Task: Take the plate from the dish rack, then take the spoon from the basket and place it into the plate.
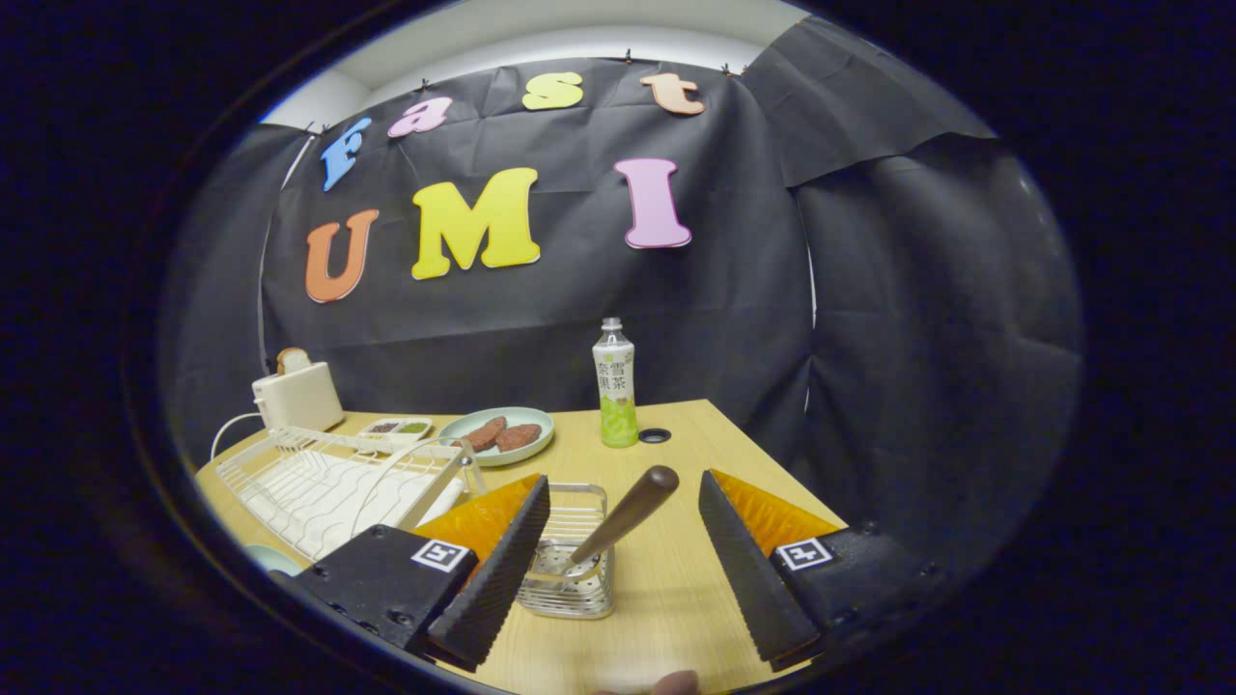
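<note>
The hand-held two-finger gripper has ribbed, wedge-shaped fingers. Each black base block carries screws and a square black-and-white marker tag.

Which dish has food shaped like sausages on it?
The round green plate beyond the dish rack, left of the bottle. The small white tray beside it holds dark bits. The gripper fingers are open.

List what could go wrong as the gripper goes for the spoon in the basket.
1. The spoon leans on the rim of the small wire basket; a sideways pull might tip the basket.
2. The open gripper has one finger right beside the basket and could knock it while closing.
3. The handle looks smooth and may slip.
</note>
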A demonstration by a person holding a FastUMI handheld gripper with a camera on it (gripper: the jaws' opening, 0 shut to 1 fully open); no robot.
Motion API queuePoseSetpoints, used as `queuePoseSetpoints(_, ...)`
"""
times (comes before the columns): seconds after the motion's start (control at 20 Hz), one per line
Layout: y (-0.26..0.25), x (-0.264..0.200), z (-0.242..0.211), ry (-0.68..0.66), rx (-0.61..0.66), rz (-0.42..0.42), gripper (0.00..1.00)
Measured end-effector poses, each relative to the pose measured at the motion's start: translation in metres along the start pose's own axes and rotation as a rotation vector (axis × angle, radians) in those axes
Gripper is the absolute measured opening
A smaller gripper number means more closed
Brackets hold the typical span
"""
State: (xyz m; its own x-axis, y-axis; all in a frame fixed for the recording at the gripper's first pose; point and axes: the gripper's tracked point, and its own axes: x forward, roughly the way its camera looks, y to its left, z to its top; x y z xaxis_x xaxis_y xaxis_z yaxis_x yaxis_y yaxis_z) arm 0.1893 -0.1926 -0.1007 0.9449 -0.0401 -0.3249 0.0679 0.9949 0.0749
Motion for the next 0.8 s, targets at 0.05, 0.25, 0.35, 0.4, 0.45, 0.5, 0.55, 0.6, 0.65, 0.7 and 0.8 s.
queuePoseSetpoints(0.05, 0.003, 0.004, -0.001, 0.011, 0.001, 0.004, 0.98)
queuePoseSetpoints(0.25, 0.008, 0.012, -0.004, 0.027, 0.016, 0.021, 0.81)
queuePoseSetpoints(0.35, 0.01, 0.014, -0.004, 0.032, 0.038, 0.025, 0.67)
queuePoseSetpoints(0.4, 0.012, 0.012, -0.003, 0.03, 0.043, 0.032, 0.6)
queuePoseSetpoints(0.45, 0.012, 0.01, 0.0, 0.021, 0.049, 0.031, 0.47)
queuePoseSetpoints(0.5, 0.016, 0.009, 0.001, 0.024, 0.061, 0.046, 0.38)
queuePoseSetpoints(0.55, 0.02, 0.007, 0.002, 0.028, 0.077, 0.06, 0.3)
queuePoseSetpoints(0.6, 0.023, 0.005, 0.006, 0.027, 0.089, 0.066, 0.28)
queuePoseSetpoints(0.65, 0.023, 0.004, 0.012, 0.018, 0.091, 0.058, 0.23)
queuePoseSetpoints(0.7, 0.021, 0.005, 0.018, 0.009, 0.075, 0.035, 0.21)
queuePoseSetpoints(0.8, 0.026, -0.001, 0.033, -0.01, 0.057, 0.039, 0.16)
